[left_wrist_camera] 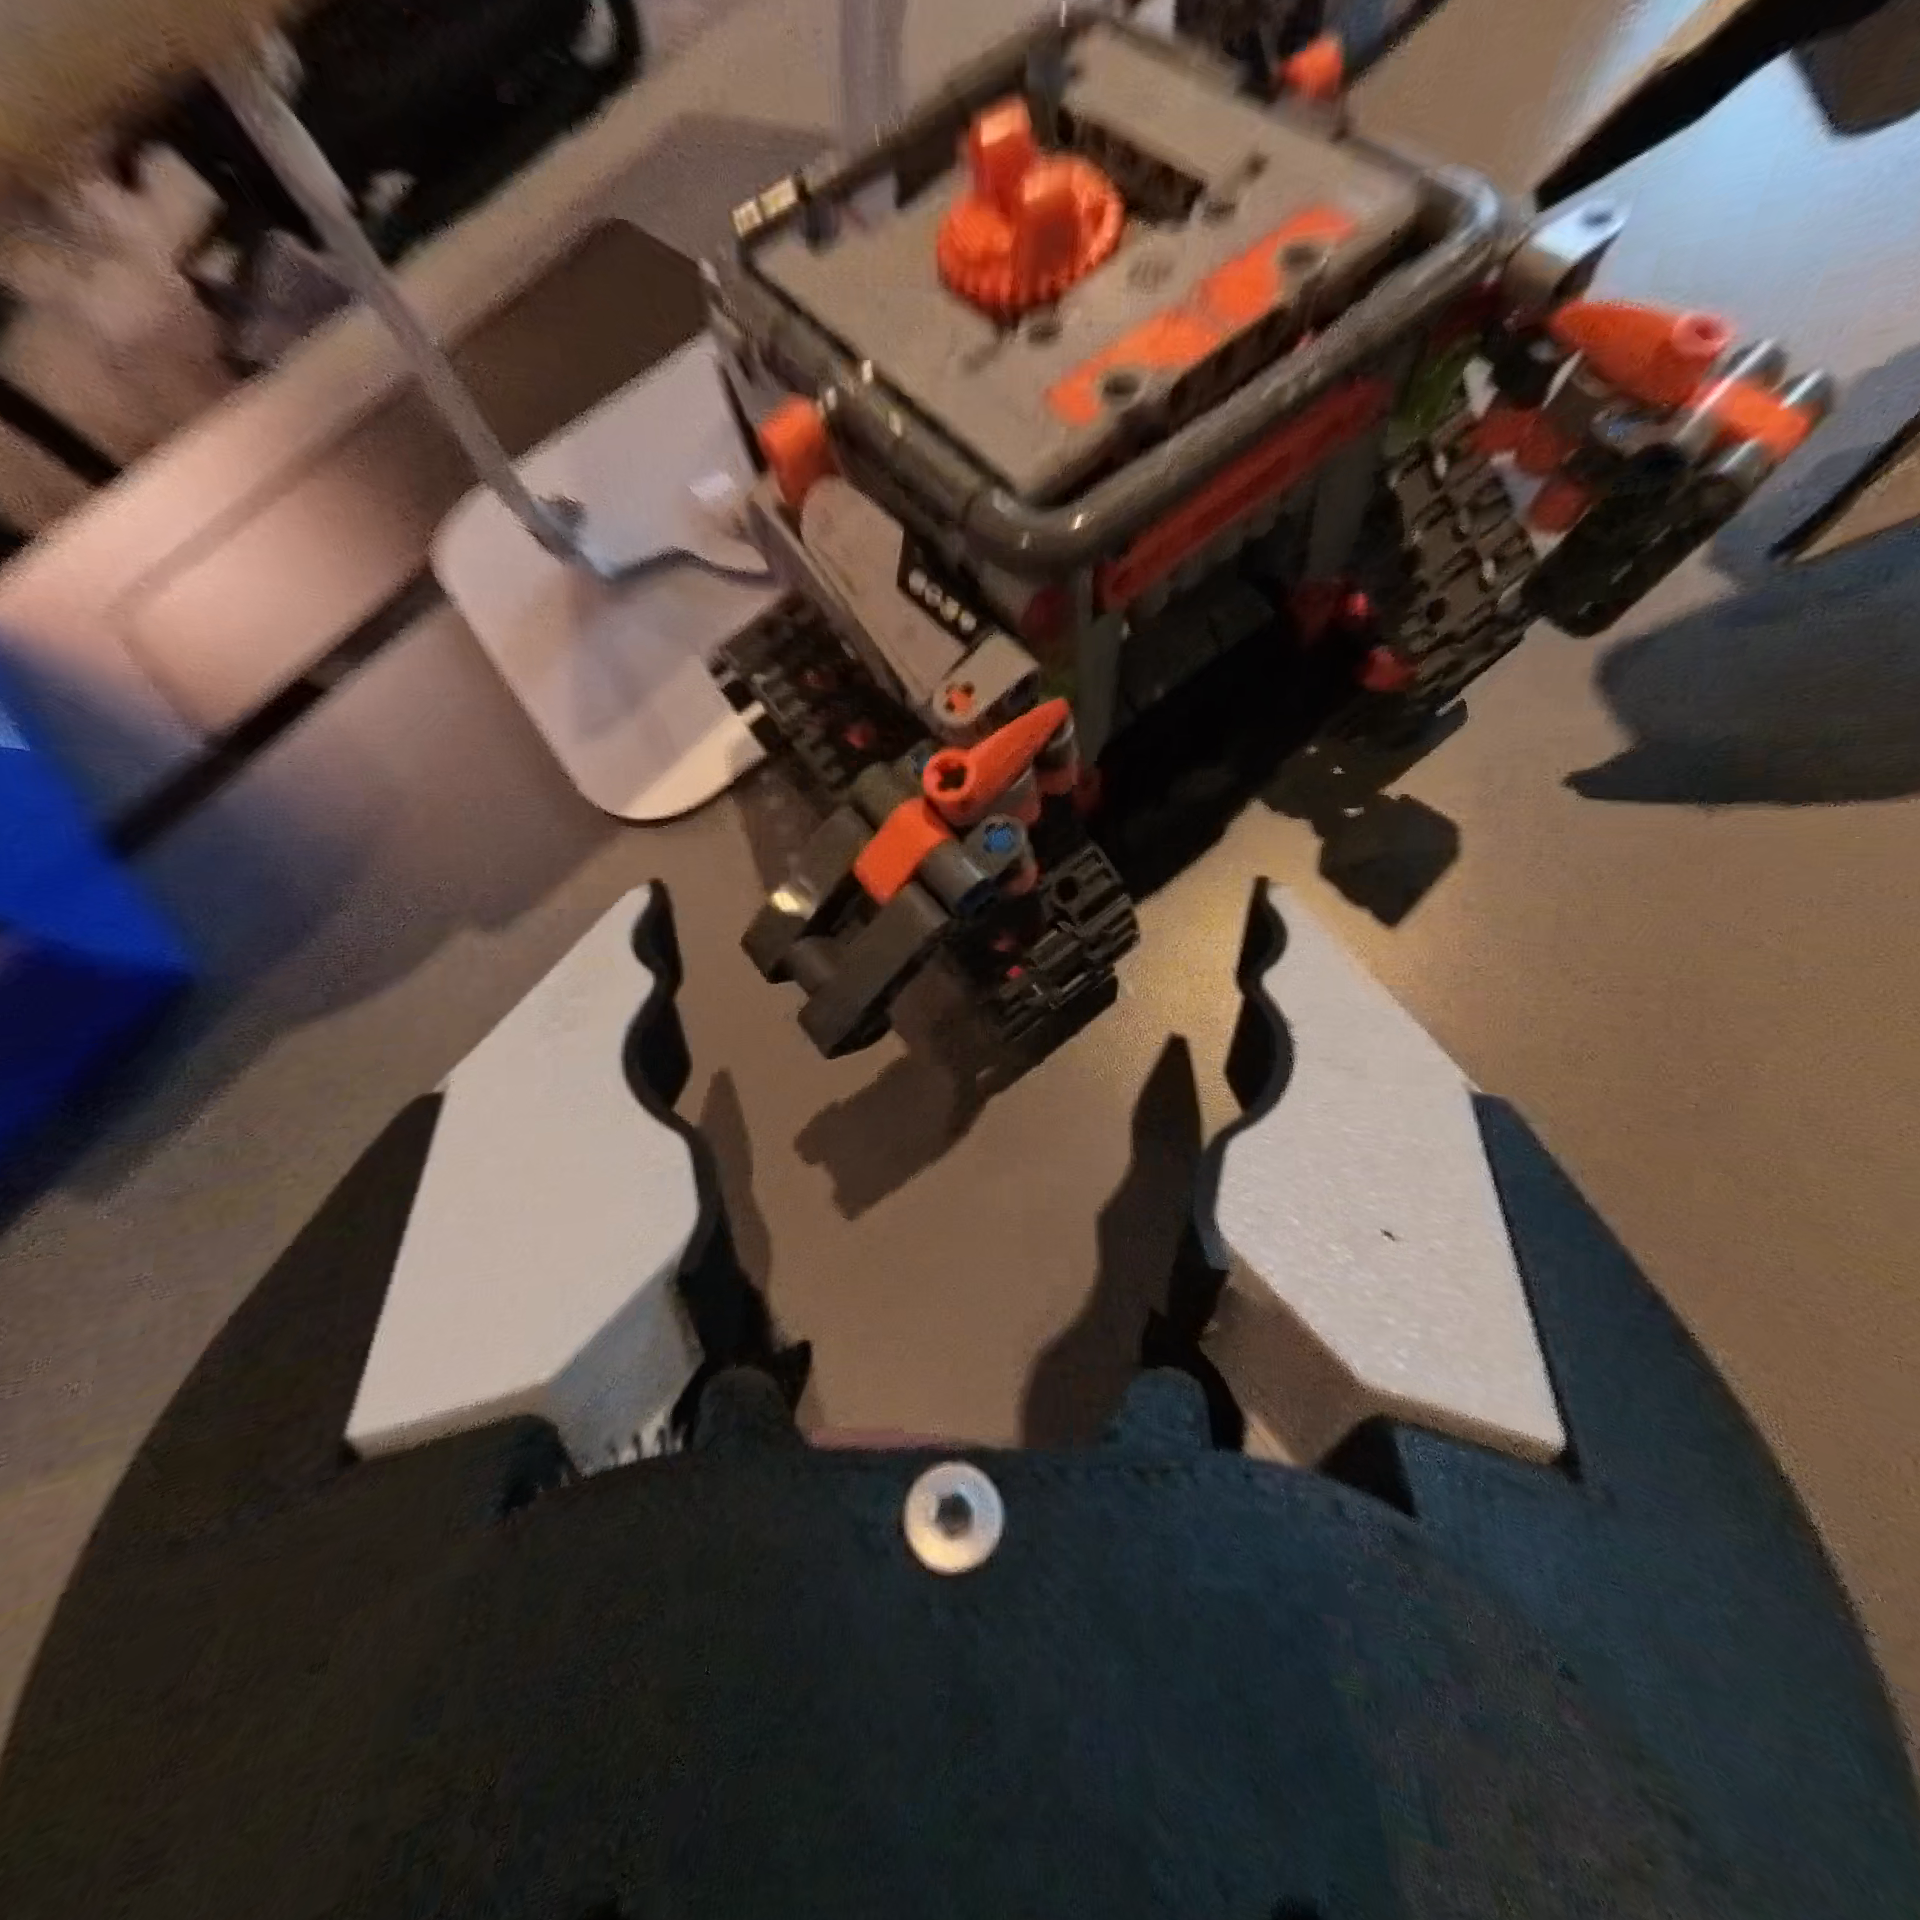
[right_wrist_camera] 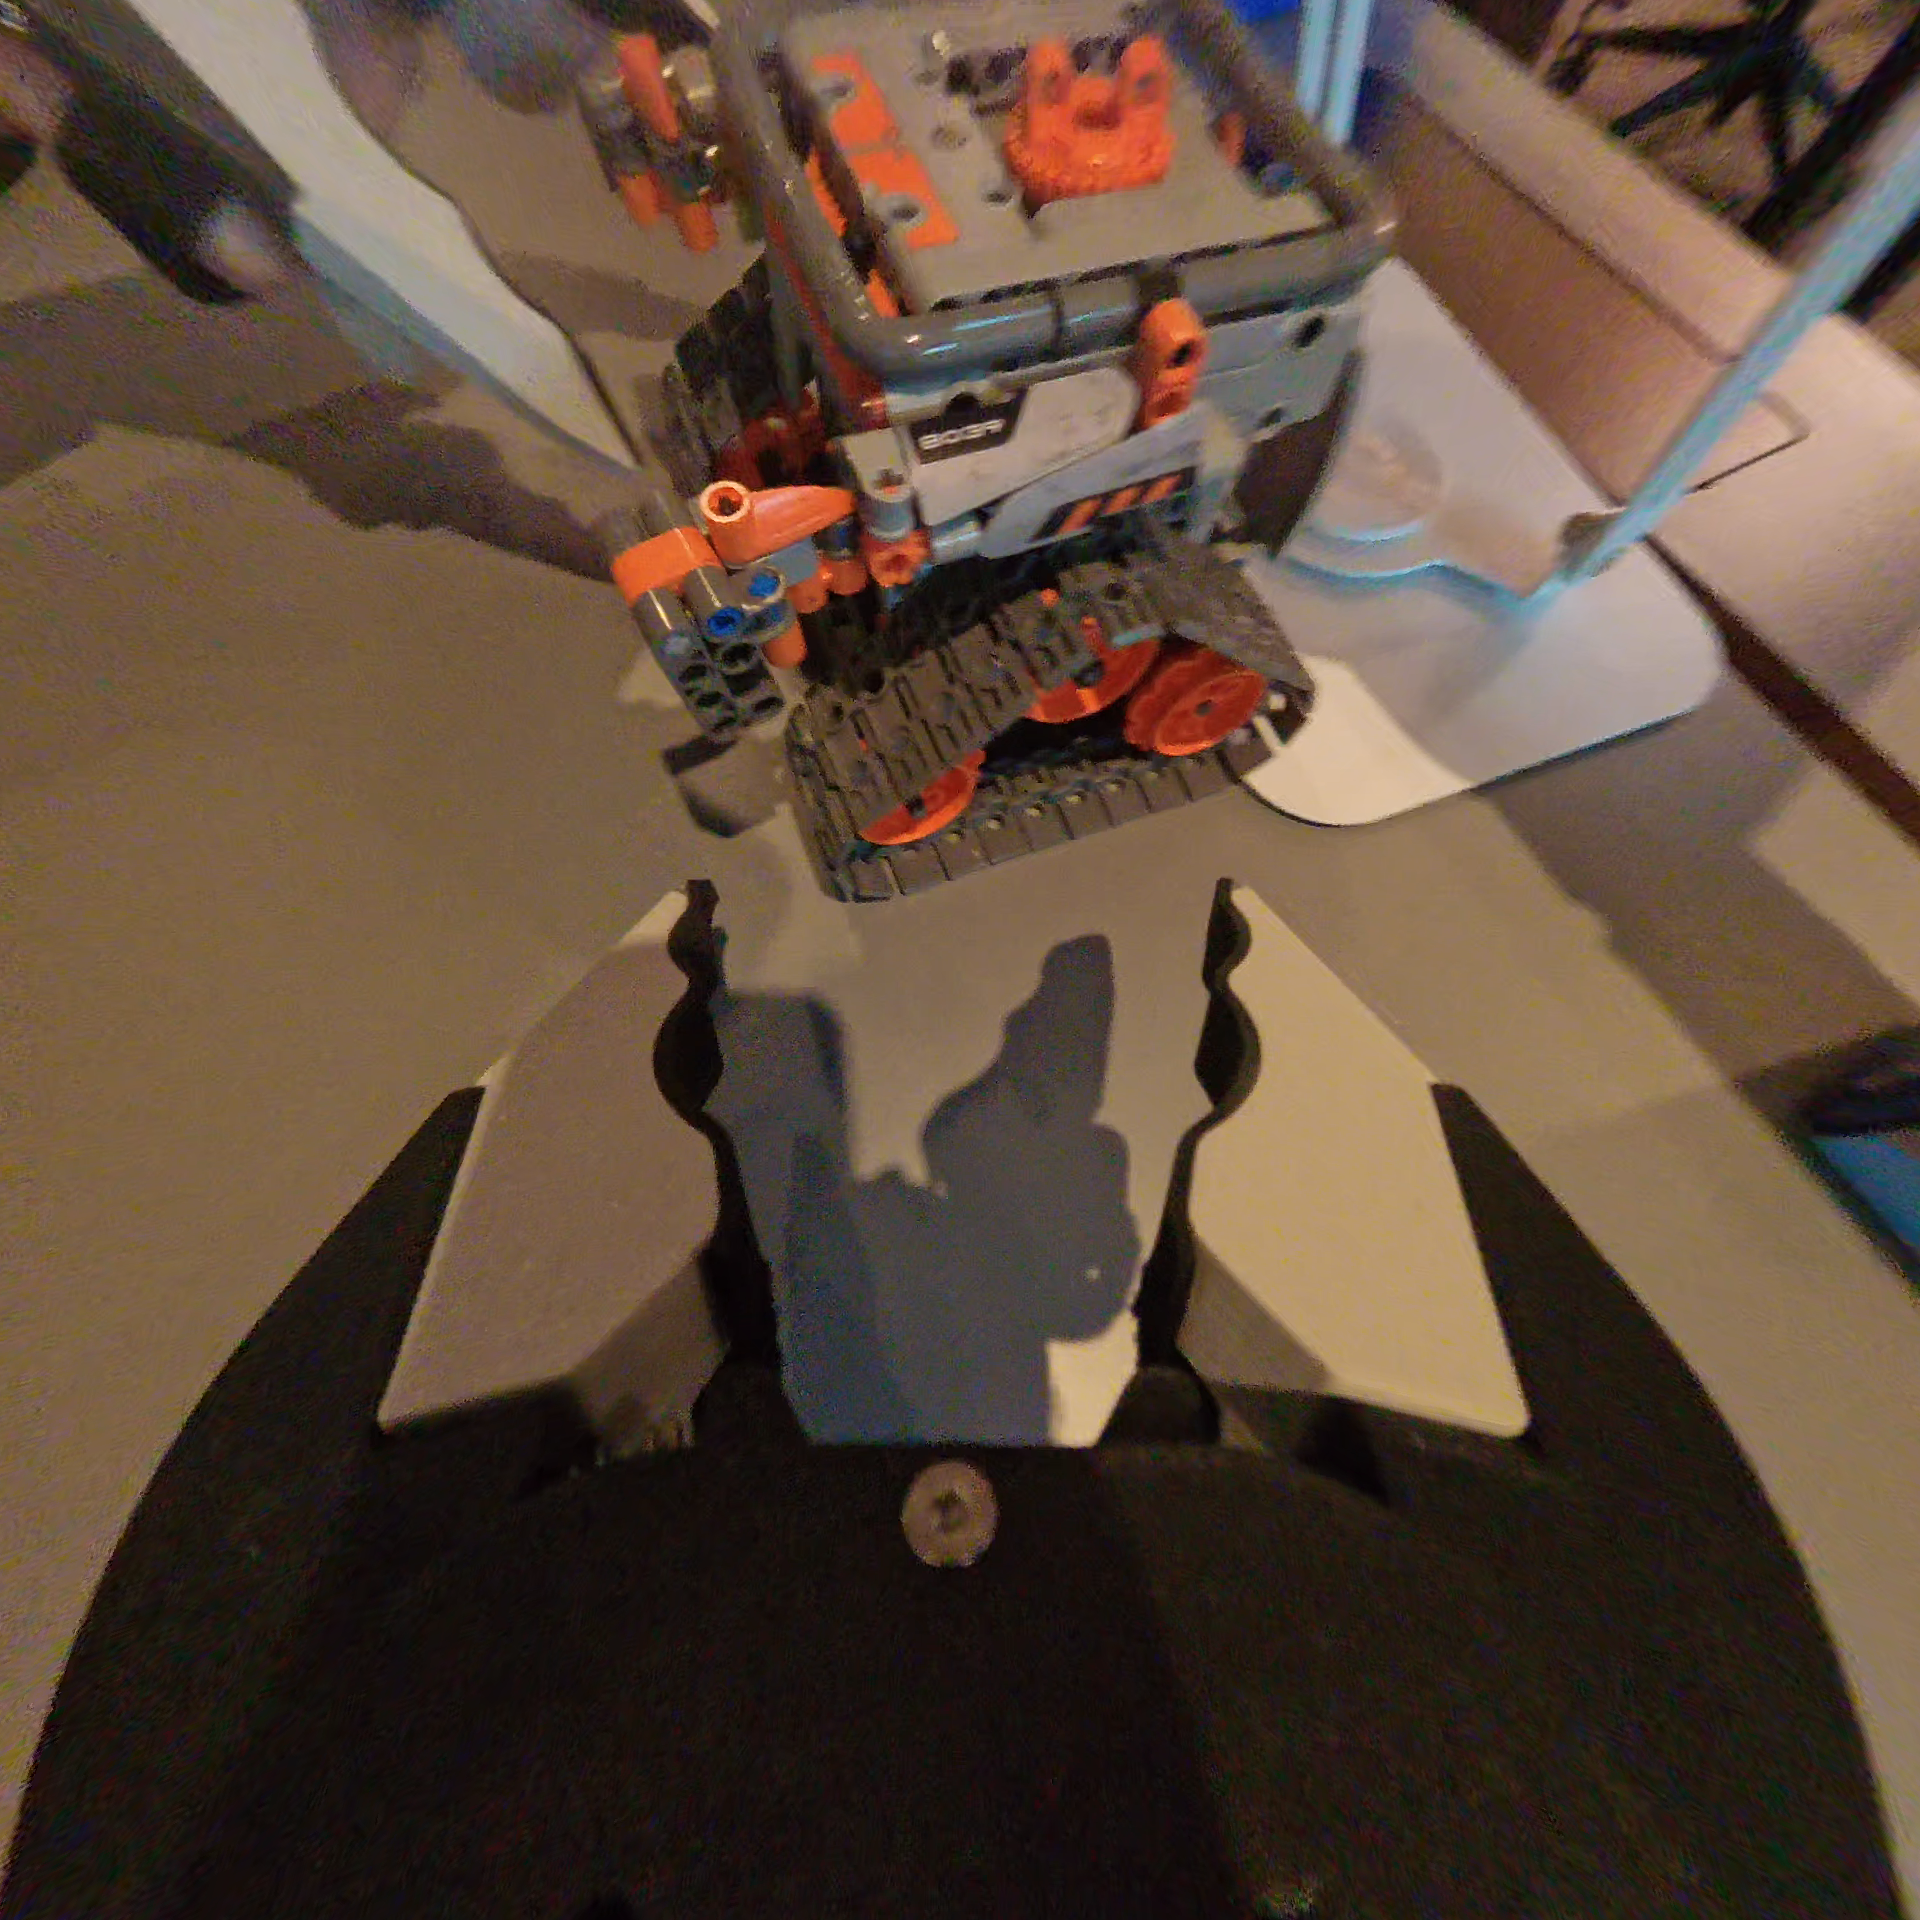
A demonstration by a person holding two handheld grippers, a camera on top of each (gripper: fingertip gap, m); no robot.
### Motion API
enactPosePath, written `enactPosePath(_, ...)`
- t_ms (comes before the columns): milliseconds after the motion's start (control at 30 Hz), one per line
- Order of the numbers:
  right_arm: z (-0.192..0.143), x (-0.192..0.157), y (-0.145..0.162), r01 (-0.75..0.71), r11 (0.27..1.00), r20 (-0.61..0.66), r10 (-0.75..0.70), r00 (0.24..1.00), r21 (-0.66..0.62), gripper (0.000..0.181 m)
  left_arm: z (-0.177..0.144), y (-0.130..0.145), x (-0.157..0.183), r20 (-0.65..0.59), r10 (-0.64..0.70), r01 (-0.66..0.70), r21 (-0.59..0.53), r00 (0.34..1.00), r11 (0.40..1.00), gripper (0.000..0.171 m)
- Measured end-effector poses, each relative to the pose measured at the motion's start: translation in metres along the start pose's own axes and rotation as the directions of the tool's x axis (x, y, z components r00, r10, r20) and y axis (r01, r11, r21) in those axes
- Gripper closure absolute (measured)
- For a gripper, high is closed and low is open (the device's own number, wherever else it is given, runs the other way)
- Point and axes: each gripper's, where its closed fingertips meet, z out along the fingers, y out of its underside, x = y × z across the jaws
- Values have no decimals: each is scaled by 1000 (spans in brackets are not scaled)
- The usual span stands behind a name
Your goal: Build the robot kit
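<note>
A grey, black and orange brick-built tracked vehicle [left_wrist_camera: 1091, 468] stands on the table [left_wrist_camera: 1558, 1039]. It has an orange gear knob [left_wrist_camera: 1029, 223] on its flat grey top and black treads. My left gripper [left_wrist_camera: 956, 904] is open and empty, its fingertips just short of the vehicle's front arm with an orange claw [left_wrist_camera: 987, 774]. In the right wrist view the same vehicle [right_wrist_camera: 1018, 416] shows its side, with black tread and orange wheels [right_wrist_camera: 1195, 701]. My right gripper [right_wrist_camera: 961, 899] is open and empty, just short of the tread. The other gripper [right_wrist_camera: 416, 249] shows at the far left.
A flat white stand base [left_wrist_camera: 603, 644] with a thin metal pole [left_wrist_camera: 416, 312] lies behind the vehicle; it also shows in the right wrist view [right_wrist_camera: 1538, 665]. A blue object [left_wrist_camera: 62, 914] is at the left edge. A blue item [right_wrist_camera: 1870, 1174] lies at the right. My left tips are about 35 cm from the blue item [right_wrist_camera: 1870, 1174], my right tips only 20 cm.
</note>
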Motion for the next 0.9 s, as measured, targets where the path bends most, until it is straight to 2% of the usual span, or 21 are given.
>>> enactPosePath(100,24,-11,3,-11,999,30,12,999,-46,93,26,19,5,-124,-51,48,-31,991,998,82)
enactPosePath(167,38,-17,3,-25,998,58,29,998,-61,92,36,24,10,-175,-56,52,-31,983,998,88)
enactPosePath(200,42,-18,1,-36,998,61,39,997,-54,94,40,25,16,-207,-54,48,-35,977,998,96)
enactPosePath(267,48,-18,-4,-36,999,64,38,997,-24,111,46,28,19,-211,-43,29,-68,977,997,101)
enactPosePath(300,50,-20,-5,-38,999,79,39,996,-22,120,46,25,23,-228,-32,19,-55,973,998,104)
enactPosePath(333,51,-18,-5,-41,999,65,42,997,-23,120,46,22,29,-261,-34,22,-47,965,999,109)
enactPosePath(367,50,-13,-4,-28,999,45,29,999,-23,130,48,21,32,-265,-39,26,-52,963,998,111)
enactPosePath(467,43,-9,0,-41,999,81,43,996,-30,135,51,16,38,-275,-32,21,-44,961,999,112)
enactPosePath(667,5,7,25,-17,996,97,26,995,-91,136,61,2,75,-311,47,-73,-71,949,995,112)
enactPosePath(767,-26,22,49,-18,994,81,26,996,-104,136,74,-12,107,-316,125,-161,-92,941,983,117)
enactPosePath(900,-73,40,87,-14,993,75,23,997,-120,136,94,-38,159,-324,169,-202,-72,931,977,120)
